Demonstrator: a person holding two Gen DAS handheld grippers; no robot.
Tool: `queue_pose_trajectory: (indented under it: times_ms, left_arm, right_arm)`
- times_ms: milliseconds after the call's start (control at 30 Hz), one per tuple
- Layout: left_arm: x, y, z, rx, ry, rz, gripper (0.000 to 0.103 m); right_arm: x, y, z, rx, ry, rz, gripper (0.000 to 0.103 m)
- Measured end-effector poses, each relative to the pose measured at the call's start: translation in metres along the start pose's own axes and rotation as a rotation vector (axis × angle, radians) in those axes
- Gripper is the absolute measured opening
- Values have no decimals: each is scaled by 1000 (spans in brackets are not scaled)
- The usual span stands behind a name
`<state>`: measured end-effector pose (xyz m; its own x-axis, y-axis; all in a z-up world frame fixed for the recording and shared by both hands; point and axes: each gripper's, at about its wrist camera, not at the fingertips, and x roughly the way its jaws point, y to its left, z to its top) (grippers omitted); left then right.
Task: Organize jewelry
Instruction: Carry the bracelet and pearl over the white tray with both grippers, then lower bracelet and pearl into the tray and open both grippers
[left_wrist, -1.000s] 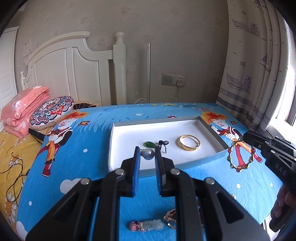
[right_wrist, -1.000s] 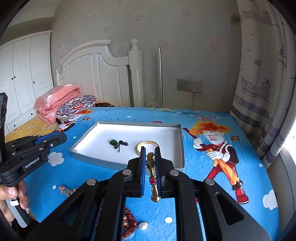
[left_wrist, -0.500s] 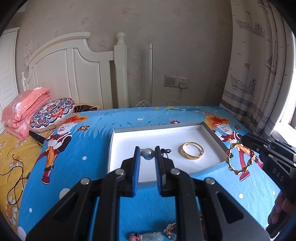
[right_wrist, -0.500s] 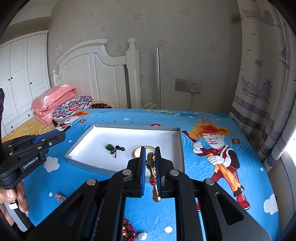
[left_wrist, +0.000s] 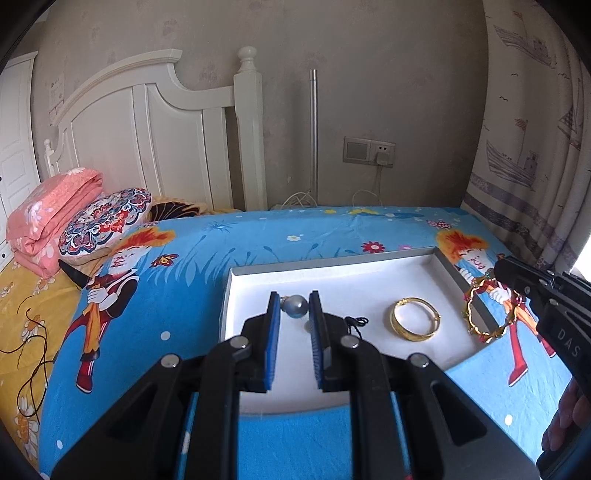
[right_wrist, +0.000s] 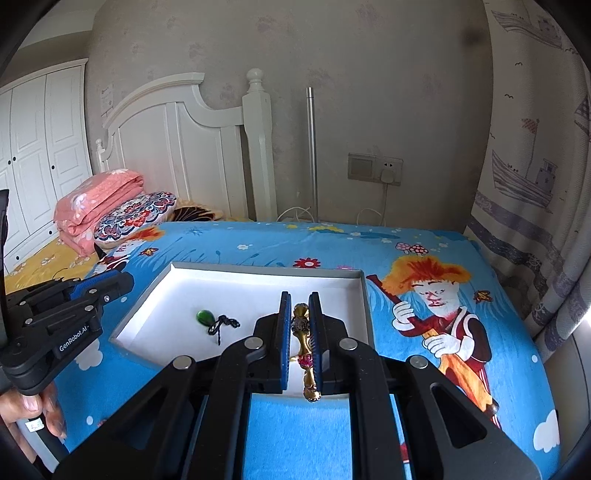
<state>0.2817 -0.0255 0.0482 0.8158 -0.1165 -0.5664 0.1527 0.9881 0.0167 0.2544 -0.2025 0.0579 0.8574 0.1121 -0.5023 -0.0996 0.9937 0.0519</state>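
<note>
Hiding behind left gripper (left_wrist: 293, 314): green pendant (right_wrist: 205, 316).

Between your left fingers (left_wrist: 274, 314) sits a grey-blue pearl (left_wrist: 295, 306); beyond them, a white tray (left_wrist: 448, 266), a gold bangle (left_wrist: 415, 324). Your right fingers' blue pads (right_wrist: 284, 317) flank a gold, red-stoned bracelet (right_wrist: 305, 341) above a blue cartoon-print sheet (right_wrist: 443, 314).

White headboard (left_wrist: 155, 147), pink folded blanket (left_wrist: 48, 218), patterned pillow (left_wrist: 107, 221), ship-print curtain (left_wrist: 532, 147)

gold bangle (left_wrist: 415, 324) flat in tray (left_wrist: 332, 263)
</note>
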Motion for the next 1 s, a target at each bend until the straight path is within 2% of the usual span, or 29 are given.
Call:
queue_pose_trajectory:
  times_ms: [333, 500, 600, 667, 700, 733, 767, 800, 867, 1000]
  left_arm:
    - [61, 3, -2, -7, 125, -20, 15]
    - [81, 3, -8, -22, 182, -32, 16]
    - [86, 3, -13, -20, 201, -41, 34]
    - [86, 3, -14, -13, 201, -39, 38]
    - [86, 3, -15, -15, 199, -39, 44]
    - [85, 4, -15, -18, 191, -42, 51]
    - [82, 4, -14, -17, 182, -41, 53]
    - [80, 4, -14, -16, 176, -40, 56]
    - [74, 4, -12, -14, 161, -36, 61]
    - [60, 6, -9, -27, 132, -35, 72]
  right_arm:
    - [64, -12, -6, 40, 120, -8, 12]
    - [80, -16, -15, 51, 156, -20, 12]
    - [86, -18, -20, 60, 173, -26, 13]
    - [88, -19, -22, 58, 185, -20, 13]
    - [88, -18, -23, 55, 186, -23, 15]
    - [87, -18, -23, 56, 184, -27, 18]
    - [86, -18, -23, 62, 181, -28, 30]
    - [84, -19, -23, 68, 175, -32, 52]
    - [77, -18, -23, 68, 140, -38, 80]
    - [64, -16, -21, 64, 123, -41, 84]
